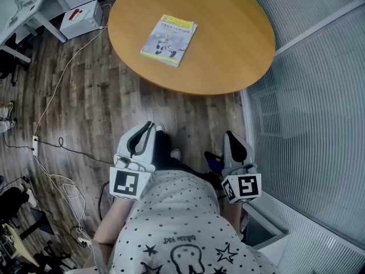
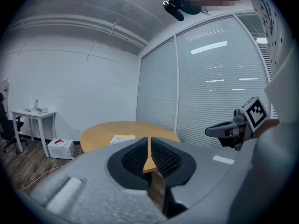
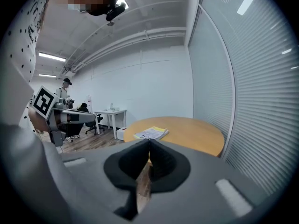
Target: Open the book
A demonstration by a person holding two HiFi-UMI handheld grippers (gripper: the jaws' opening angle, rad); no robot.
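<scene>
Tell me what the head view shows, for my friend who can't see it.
A closed book lies untouched on a round wooden table. Nearer the camera, a person in a dotted shirt holds the left gripper and right gripper above the wood floor, both shut and empty, short of the table.

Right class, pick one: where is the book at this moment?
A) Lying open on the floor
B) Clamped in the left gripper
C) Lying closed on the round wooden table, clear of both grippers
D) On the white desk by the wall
C: the book lies closed, cover up, on the round table, while the left gripper and right gripper are over the floor short of the table, with nothing between their jaws.
</scene>
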